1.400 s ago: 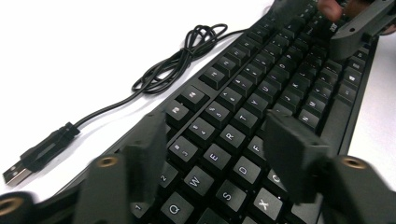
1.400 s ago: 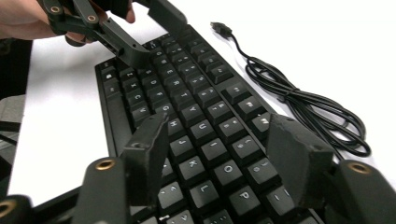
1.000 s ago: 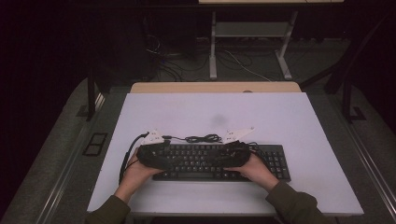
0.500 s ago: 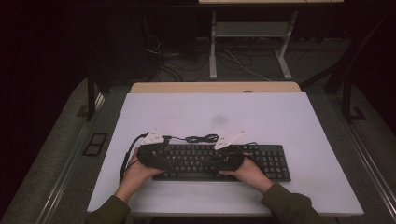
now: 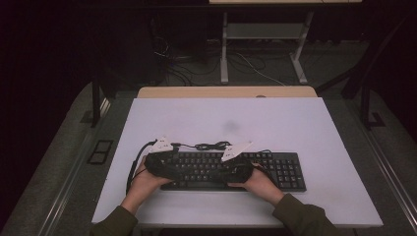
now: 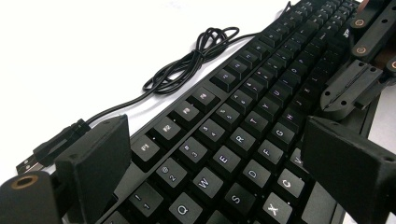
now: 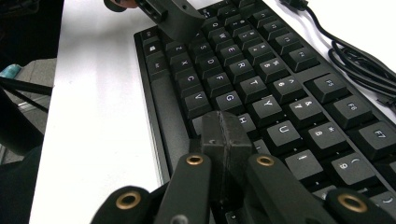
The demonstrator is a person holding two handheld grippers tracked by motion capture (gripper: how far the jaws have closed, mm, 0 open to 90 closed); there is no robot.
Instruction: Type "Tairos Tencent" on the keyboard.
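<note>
A black keyboard (image 5: 280, 169) lies along the near side of the white table (image 5: 295, 123). My left gripper (image 5: 184, 169) hovers low above its left end, open, with one jaw on each side of the letter keys (image 6: 219, 172) and nothing between them. My right gripper (image 5: 222, 173) is over the middle of the keyboard, pointing left. It is shut, and its tips (image 7: 224, 135) sit just above the keys near H. The keyboard (image 7: 261, 79) fills that view, with one left jaw (image 7: 170, 16) at its top. The right gripper (image 6: 355, 79) appears at the upper right of the left gripper view.
The keyboard's black cable (image 5: 211, 146) lies coiled on the table just behind the keys, and its USB plug (image 6: 46, 151) rests loose by my left jaw. A wooden strip (image 5: 226, 92) borders the table's far edge. Beyond it are a desk frame (image 5: 265, 44) and floor cables.
My right gripper has slid left along the keyboard, from its right part to the middle, closer to the left gripper. The left gripper and keyboard have stayed put.
</note>
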